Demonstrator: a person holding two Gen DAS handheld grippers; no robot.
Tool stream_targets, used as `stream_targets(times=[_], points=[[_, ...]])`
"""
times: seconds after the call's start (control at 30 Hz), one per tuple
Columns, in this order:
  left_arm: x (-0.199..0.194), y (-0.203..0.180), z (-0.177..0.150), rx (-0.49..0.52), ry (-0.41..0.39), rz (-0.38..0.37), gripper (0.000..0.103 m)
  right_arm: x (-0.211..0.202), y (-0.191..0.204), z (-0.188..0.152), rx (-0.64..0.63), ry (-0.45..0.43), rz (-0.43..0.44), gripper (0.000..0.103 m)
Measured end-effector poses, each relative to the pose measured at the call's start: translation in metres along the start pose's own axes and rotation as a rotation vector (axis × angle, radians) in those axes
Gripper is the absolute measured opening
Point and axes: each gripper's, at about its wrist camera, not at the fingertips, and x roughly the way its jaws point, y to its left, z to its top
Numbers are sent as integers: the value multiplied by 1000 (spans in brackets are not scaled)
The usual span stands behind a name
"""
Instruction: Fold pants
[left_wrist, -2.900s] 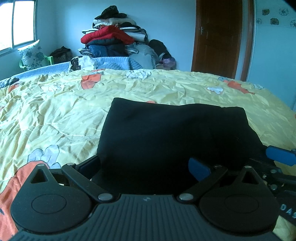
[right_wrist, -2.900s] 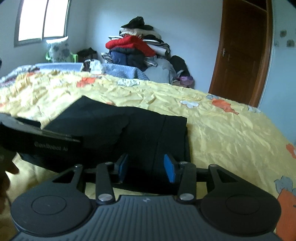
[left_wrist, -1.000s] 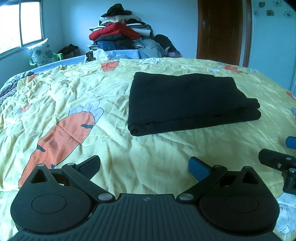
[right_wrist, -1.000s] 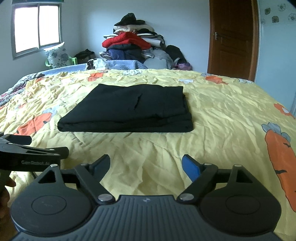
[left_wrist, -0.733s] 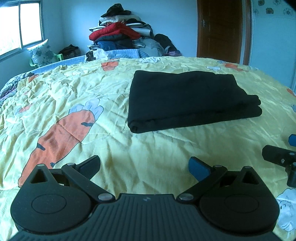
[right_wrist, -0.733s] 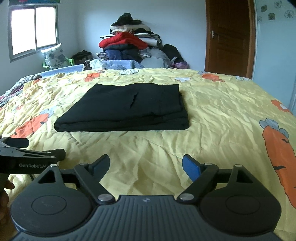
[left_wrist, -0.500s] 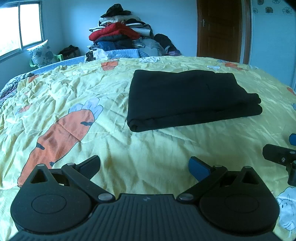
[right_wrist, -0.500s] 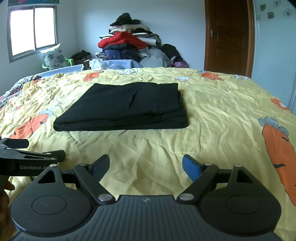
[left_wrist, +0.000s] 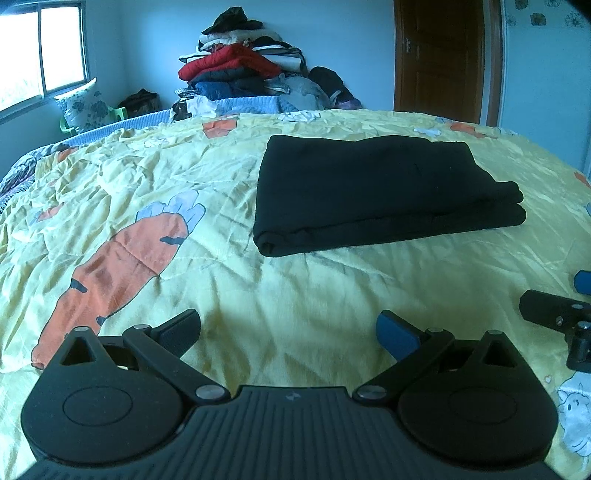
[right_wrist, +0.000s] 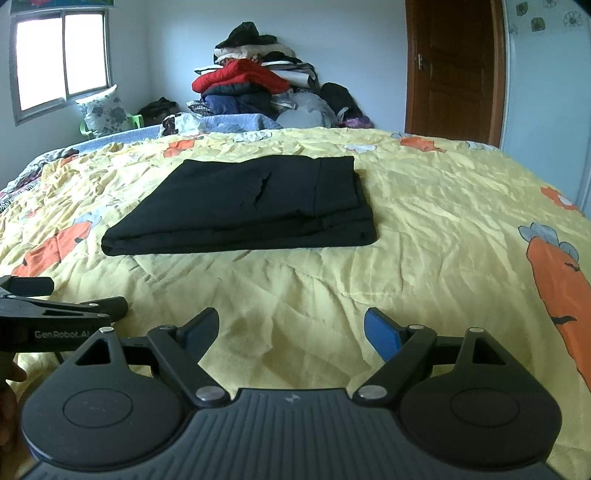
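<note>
The black pants (left_wrist: 376, 188) lie folded in a flat rectangle on the yellow carrot-print bedspread (left_wrist: 184, 177). They also show in the right wrist view (right_wrist: 251, 203). My left gripper (left_wrist: 290, 330) is open and empty, held back from the pants' near edge. My right gripper (right_wrist: 291, 332) is open and empty, also back from the pants. Each gripper shows at the edge of the other's view, the right gripper at the right (left_wrist: 554, 314) and the left gripper at the left (right_wrist: 55, 317).
A tall pile of clothes (right_wrist: 255, 88) stands beyond the bed's far side. A wooden door (right_wrist: 454, 70) is at the back right. A window (right_wrist: 62, 59) and a pillow on a green chair (right_wrist: 105, 110) are at the back left.
Both grippers, at the pants 2.9 s ago, have let go and drawn back toward me. Over the last second they barely move.
</note>
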Motion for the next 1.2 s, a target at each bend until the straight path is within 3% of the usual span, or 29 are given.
stream_targets(times=[0.53,0.63,1.2], points=[[1,2,-3,-26,4,-1,103,7,8,-5,-20,16,-14,86],[1,4,-3,-34,6,-6,103,7,8,-5,-23,12,-27,97],[2,5,-3,-46,12,-15,103,12,11,-5,-45,41,-32,102]])
